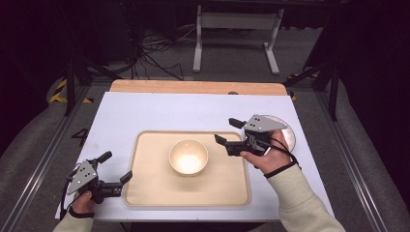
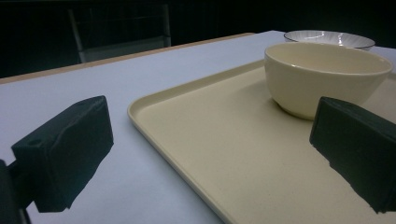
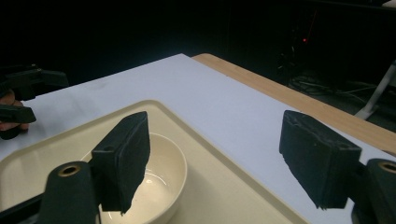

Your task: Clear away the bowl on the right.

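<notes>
Your cream bowl (image 1: 188,156) sits upright and empty near the middle of the beige tray (image 1: 145,193), which lies on the white table cover (image 1: 145,111). Your right gripper (image 1: 226,131) hovers at about 3 o'clock of the bowl, over the tray's right rim, jaws spread wide and holding nothing. In the right gripper view one jaw already overlaps the bowl's rim while the other hangs out over the table cover, well clear. If you close from here, I judge the jaws would catch only one wall of the bowl and tip or skid it across the smooth tray.

Your left gripper (image 1: 116,167) rests at about 8 o'clock of the bowl, at the tray's left edge, jaws also wide and empty. One jaw stands over the table cover, the other over the tray, so it looks set to straddle the rim. Pinching that rim and lifting one side could slide the bowl toward the far side.

A white ribbed plate (image 1: 289,135) lies at 3 o'clock, under your right hand (image 1: 268,159). Pulling back low risks knocking it toward the table's edge.
</notes>
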`<state>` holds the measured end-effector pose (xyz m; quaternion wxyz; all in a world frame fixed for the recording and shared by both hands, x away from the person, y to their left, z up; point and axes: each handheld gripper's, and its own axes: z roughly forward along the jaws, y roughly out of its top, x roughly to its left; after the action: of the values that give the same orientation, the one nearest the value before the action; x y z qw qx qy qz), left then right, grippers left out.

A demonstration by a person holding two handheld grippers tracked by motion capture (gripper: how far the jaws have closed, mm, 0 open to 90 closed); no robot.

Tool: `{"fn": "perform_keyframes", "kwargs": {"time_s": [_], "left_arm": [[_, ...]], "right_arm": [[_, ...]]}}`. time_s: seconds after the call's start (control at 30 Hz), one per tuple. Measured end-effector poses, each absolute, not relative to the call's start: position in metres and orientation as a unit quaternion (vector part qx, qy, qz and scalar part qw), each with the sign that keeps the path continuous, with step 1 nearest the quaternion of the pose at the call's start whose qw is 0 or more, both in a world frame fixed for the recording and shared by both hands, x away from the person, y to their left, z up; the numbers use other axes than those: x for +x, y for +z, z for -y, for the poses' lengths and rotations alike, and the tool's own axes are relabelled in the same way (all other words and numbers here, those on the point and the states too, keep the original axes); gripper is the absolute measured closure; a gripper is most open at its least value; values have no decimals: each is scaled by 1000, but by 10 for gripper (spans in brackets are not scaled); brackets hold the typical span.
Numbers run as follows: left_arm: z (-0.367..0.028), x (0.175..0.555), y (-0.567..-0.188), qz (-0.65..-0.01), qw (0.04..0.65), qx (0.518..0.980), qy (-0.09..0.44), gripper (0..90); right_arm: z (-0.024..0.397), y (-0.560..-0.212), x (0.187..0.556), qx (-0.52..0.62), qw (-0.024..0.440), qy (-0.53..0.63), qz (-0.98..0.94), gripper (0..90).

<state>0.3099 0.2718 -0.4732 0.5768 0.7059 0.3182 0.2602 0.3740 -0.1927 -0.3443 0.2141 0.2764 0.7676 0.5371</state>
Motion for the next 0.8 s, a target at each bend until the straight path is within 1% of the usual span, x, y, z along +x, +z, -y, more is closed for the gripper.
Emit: {"fn": "perform_keyframes", "kwargs": {"time_s": [0.3,0.63,0.8], "left_arm": [[-272,310,-473,-318,577,706,260,2],[-271,310,-473,-318,578,704,261,2],[-271,309,-474,-318,580,702,263,2]], "right_arm": [[217,-358,365,264,241,559,-748,283],[237,-379,354,250,276,577,-726,281],[244,-389,348,239,284,590,-717,273]]}}
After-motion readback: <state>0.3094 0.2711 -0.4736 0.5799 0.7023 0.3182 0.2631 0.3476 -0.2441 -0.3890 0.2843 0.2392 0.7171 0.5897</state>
